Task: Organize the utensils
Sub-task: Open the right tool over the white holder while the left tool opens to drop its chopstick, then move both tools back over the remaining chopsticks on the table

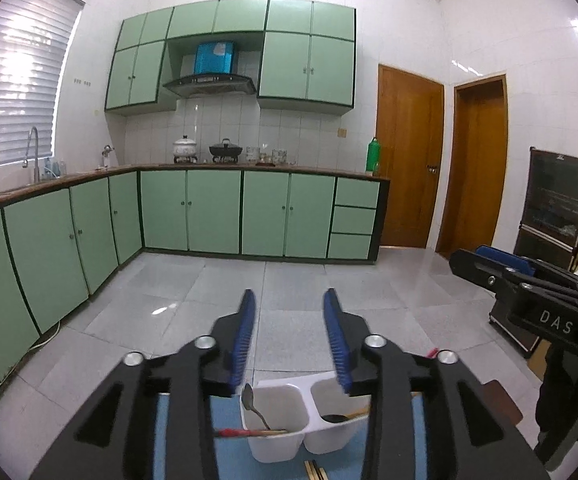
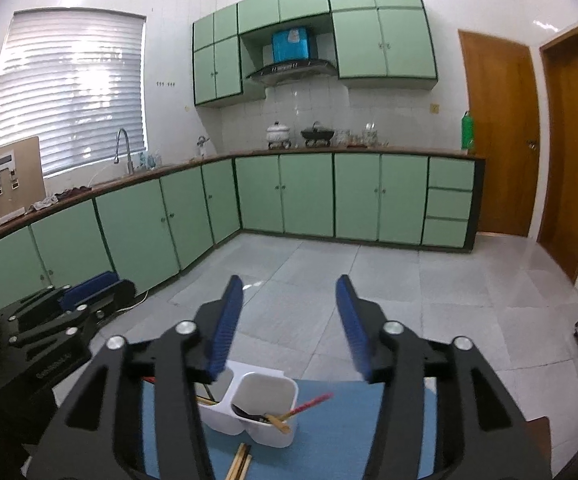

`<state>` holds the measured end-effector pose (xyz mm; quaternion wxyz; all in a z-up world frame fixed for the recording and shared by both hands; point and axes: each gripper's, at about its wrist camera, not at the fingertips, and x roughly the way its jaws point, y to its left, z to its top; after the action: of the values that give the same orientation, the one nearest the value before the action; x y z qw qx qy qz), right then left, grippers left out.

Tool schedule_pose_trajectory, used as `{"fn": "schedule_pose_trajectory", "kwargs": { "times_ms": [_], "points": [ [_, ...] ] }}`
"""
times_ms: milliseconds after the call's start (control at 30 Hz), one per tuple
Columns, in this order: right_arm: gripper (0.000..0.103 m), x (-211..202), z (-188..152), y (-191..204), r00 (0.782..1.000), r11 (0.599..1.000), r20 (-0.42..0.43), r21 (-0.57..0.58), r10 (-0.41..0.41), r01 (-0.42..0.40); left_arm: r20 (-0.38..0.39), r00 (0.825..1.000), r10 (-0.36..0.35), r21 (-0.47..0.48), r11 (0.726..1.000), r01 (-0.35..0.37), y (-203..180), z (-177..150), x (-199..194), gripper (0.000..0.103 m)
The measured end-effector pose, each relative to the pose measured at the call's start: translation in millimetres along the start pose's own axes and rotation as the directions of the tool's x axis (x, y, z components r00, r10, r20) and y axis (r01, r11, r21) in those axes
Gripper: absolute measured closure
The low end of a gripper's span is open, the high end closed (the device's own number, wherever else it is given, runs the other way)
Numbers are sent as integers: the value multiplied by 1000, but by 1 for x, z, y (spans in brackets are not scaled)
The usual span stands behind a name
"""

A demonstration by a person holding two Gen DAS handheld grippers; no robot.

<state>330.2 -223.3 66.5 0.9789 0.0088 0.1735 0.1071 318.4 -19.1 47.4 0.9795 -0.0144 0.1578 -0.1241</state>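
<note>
1. Left gripper spread, nothing between the blue pads; hovering over the near side of the white holder.
2. Right gripper also spread, empty; just right of the left one, both aimed at the far cabinets.
3. Holder: two compartments side by side, sitting on a blue mat near the table's far edge.
4. Left compartment: metal spoon leaning on the wall, red-tipped chopstick lying across the rim.
5. Right compartment: dark spoon plus red-tipped chopstick sticking out to the right.
6. Loose chopsticks on the mat, just near of the holder.
7. Mat bare to the right of the holder; brown table edge showing past the mat on the right.
8. Beyond the table: open tiled floor up to the green cabinets.
9. Readable text: "DAS" on the right gripper's body. Other writing too small to read.
</note>
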Motion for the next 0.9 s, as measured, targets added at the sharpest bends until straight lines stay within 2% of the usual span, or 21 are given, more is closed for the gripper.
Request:
{"fn": "schedule_pose_trajectory", "kwargs": {
  "times_ms": [133,200,333,467,567,700,767,900],
  "points": [
    [37,-33,-6,-4,999,1000,39,-9,-20,20,22,1000,6,-1,1000,-6,-3,-4,-33,52],
    [30,-51,-17,-4,998,999,52,-19,-32,33,33,999,9,0,1000,-9,-4,-8,-48,46],
    [18,-81,-46,-2,998,999,50,-21,-40,42,31,999,19,-5,1000,-19,-8,-33,-80,41],
    [9,-102,-88,1,999,999,15,7,-47,47,-32,999,37,-15,999,-38,-8,-76,-100,31],
    [7,-109,-123,7,998,999,-52,21,-43,44,-101,993,58,-6,998,-59,-10,-114,-108,22],
    [7,-107,-173,16,985,997,-172,70,-27,39,-213,975,69,-11,997,-73,-5,-165,-111,21],
    [7,-101,-200,22,969,995,-246,91,-26,49,-270,959,86,-1,996,-89,-3,-189,-108,21],
    [7,-96,-241,38,942,994,-334,83,-37,69,-377,921,103,-4,994,-113,4,-231,-101,21]
  ]
}}
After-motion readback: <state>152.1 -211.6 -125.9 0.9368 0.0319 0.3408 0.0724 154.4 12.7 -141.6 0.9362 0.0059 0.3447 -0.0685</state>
